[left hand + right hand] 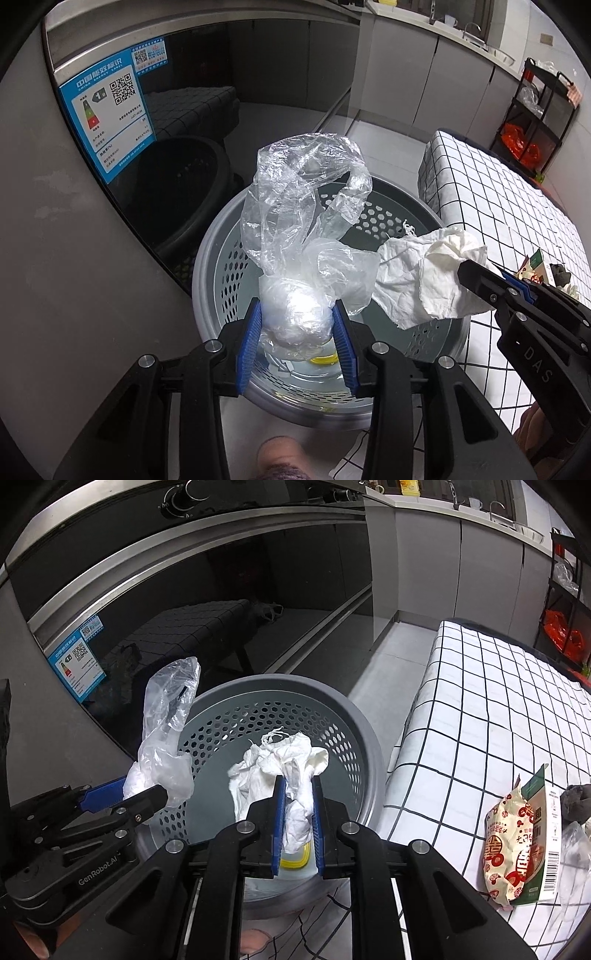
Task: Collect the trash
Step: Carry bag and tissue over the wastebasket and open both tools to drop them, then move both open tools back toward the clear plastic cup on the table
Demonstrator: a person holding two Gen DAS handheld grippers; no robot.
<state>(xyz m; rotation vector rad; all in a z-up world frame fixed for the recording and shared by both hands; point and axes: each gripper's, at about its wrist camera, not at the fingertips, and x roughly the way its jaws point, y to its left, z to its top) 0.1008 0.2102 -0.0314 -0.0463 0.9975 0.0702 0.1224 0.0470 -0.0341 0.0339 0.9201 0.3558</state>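
Note:
My left gripper is shut on the balled end of a crumpled clear plastic bag, whose loose part rises above the pads. It hangs over a round grey perforated bin. My right gripper is shut on a crumpled white tissue, also over the bin. In the left wrist view the right gripper comes in from the right with the tissue. In the right wrist view the left gripper and the bag are at the bin's left rim. A yellow-rimmed item lies in the bin.
A table with a black-and-white checked cloth stands right of the bin, with a snack packet and a dark lump on it. A dark glass appliance door rises behind the bin. A black rack stands at the far right.

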